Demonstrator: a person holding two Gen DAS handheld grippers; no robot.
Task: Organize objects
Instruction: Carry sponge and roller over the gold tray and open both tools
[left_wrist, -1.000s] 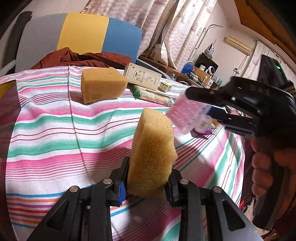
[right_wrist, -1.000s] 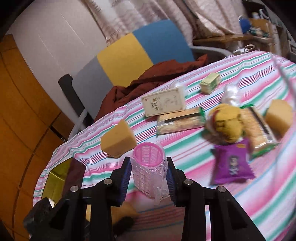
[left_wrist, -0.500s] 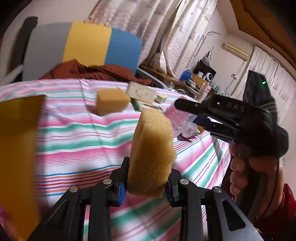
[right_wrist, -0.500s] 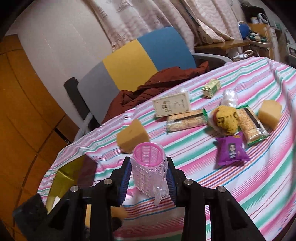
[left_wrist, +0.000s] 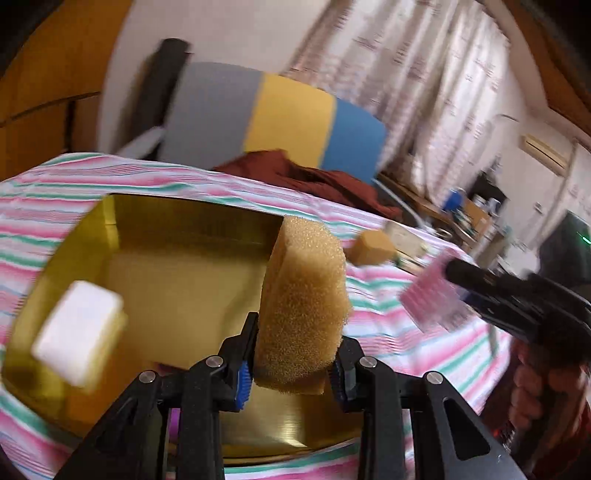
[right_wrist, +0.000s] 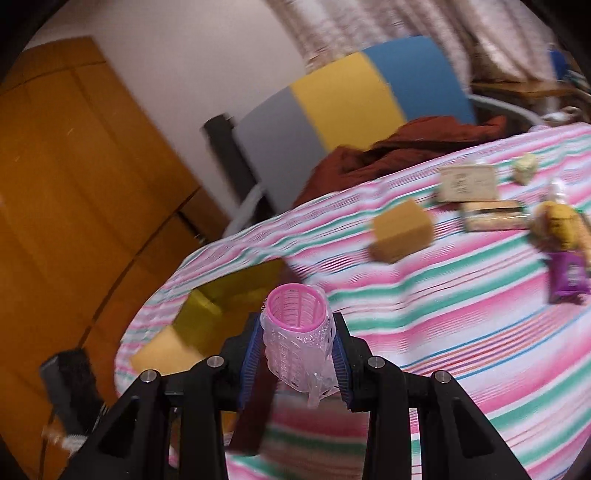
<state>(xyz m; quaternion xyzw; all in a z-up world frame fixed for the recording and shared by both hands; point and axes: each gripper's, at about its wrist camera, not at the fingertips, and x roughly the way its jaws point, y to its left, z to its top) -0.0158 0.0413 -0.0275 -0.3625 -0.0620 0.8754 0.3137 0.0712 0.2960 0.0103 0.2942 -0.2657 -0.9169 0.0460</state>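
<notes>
Left gripper (left_wrist: 291, 373) clamped on a sponge (left_wrist: 303, 306) above the gold box (left_wrist: 192, 236); right gripper (right_wrist: 295, 365) clamped on a pink roller (right_wrist: 295, 339), off to the right.

Judged mid-carry: both loads apparently bound for the box at the near left of the striped table (right_wrist: 443, 302). Sponge held upright over the box's right side, clear of the floor as far as can be told. Inside the box already, a white-topped block (left_wrist: 77, 332) at the left, so free floor only in the middle and right. Next, probably: lower the sponge into that free space, open up, pull back, then bring the roller across over the box's near right wall. Left on the table farther right: another sponge (right_wrist: 402, 229), a purple packet (right_wrist: 567, 277), flat packets (right_wrist: 491, 214). Blur heavy in both views; exact heights not readable.
</notes>
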